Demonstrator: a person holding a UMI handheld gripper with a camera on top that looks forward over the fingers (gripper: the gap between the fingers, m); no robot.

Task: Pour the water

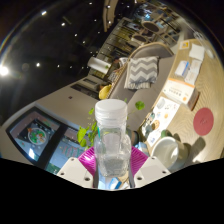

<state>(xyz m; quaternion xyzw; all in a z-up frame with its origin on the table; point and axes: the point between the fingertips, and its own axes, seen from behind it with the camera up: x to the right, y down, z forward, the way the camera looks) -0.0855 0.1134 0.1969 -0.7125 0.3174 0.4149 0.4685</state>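
Gripper view, transport step of the pour. I hold a clear plastic bottle (111, 140) with a white screw cap (111, 107) between the two fingers of the gripper (112, 172); both magenta pads (88, 160) press on its lower body, so the gripper is clenched on the bottle. The bottle stands upright and appears lifted clear of the bench (60, 105), which lies well beyond and below it. The water level inside I cannot tell.

Just beside the bottle, toward the gripper's right finger, sits a white cup (165, 152), open mouth up; I judge it the likely receiving vessel. Behind the bottle some green leaves (88, 130) show, and a small yellow object (105, 91) lies farther off. Beyond these, a chevron-patterned cushion (143, 70) rests on a chair, and a metal pot (98, 65) stands on a far surface. A board with coloured markings (38, 133) lies flat on the bench to the other side.

Step in hand, as I judge it: bottle grasped and carried, pour not yet begun. The cap looks still fitted, which would block any flow and must be dealt with first. The next move calls for bringing the bottle's mouth over the cup, then tilting slowly toward it while I keep the grip firm.
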